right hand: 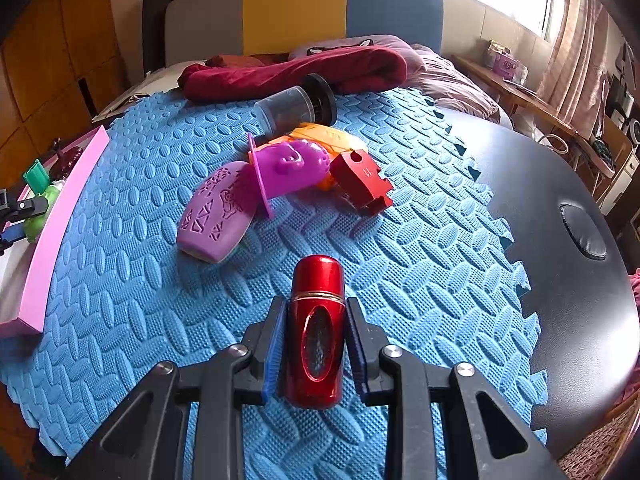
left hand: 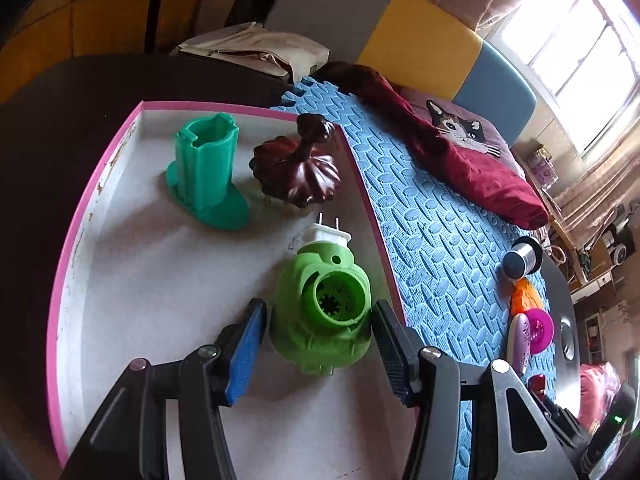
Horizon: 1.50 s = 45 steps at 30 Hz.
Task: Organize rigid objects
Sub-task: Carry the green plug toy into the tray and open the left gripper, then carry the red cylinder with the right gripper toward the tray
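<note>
Fingers first: our left gripper [left hand: 320, 354] sits slightly apart around the green plug-in gadget [left hand: 320, 308] lying in the pink-rimmed tray [left hand: 80, 216], pads just off its sides. To the right, our right gripper [right hand: 316, 344] is clamped on the red canister [right hand: 317, 332] above the blue foam mat [right hand: 420, 264]

Pink-rimmed tray [left hand: 100, 184], light green plug-in [left hand: 320, 312], glossy red canister [right hand: 316, 332].

Plug-in device [left hand: 320, 312], boot-shaped holder [left hand: 206, 172] and lobed ornament [left hand: 296, 172] in the tray [left hand: 64, 248], left of the foam mat [left hand: 432, 240].
</note>
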Tool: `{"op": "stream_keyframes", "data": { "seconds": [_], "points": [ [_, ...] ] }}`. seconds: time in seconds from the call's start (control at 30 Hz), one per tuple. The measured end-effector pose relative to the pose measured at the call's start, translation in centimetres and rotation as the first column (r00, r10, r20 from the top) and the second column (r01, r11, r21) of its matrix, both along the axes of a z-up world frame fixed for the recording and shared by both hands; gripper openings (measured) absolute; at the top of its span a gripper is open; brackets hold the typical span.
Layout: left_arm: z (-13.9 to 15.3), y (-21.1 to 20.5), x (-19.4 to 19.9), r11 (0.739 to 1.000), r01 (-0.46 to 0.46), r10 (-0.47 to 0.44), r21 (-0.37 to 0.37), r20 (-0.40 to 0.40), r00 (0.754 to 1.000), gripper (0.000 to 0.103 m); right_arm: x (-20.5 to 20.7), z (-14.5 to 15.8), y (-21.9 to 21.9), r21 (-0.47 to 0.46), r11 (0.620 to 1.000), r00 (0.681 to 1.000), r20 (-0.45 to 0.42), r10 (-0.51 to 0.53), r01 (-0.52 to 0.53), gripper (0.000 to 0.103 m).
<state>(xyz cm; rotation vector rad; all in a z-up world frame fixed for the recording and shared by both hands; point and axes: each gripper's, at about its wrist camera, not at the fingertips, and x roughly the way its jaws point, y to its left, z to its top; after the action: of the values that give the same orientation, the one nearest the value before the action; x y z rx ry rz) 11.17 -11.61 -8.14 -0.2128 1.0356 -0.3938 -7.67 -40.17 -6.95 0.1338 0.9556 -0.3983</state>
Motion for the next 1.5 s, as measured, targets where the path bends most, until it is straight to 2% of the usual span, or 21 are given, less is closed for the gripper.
{"op": "stream_keyframes", "data": {
  "seconds": [0.17,0.3,0.53,0.9,1.27,1.37,1.5],
  "points": [
    [1.4,0.7,-1.4,0.998,-0.012,0.009,0.056,0.060,0.998,0.057,0.0,0.0,-0.1,0.006,1.000,1.000,0.003,-0.008,0.008,0.028],
    [2.6,1.5,-2.9,0.994,-0.031,0.019,0.102,0.114,0.993,0.061,-0.1,0.0,0.0,-0.001,1.000,1.000,0.008,-0.011,0.011,0.028],
    [3.9,3.0,-5.1,0.993,-0.050,0.031,0.111,0.165,0.986,0.062,-0.3,0.0,0.2,-0.007,1.000,1.000,0.018,-0.010,0.010,0.027],
    [4.3,5.1,-6.4,0.991,-0.077,0.058,0.108,0.168,0.984,0.065,-0.4,0.0,0.4,-0.007,1.000,0.999,0.024,-0.025,0.025,0.026],
    [4.4,7.4,-6.7,0.986,-0.119,0.098,0.114,0.177,0.979,0.065,0.1,0.1,1.0,0.045,0.999,0.999,0.011,-0.030,0.029,0.026],
    [4.2,8.0,-6.7,0.985,-0.128,0.107,0.112,0.175,0.979,0.065,0.0,0.2,0.9,0.086,0.996,1.000,0.012,-0.026,0.025,0.026],
    [4.0,8.9,-6.7,0.984,-0.143,0.123,0.108,0.172,0.977,0.065,0.1,0.6,1.2,0.188,0.982,0.999,0.038,-0.017,0.009,0.026]
  ]
}}
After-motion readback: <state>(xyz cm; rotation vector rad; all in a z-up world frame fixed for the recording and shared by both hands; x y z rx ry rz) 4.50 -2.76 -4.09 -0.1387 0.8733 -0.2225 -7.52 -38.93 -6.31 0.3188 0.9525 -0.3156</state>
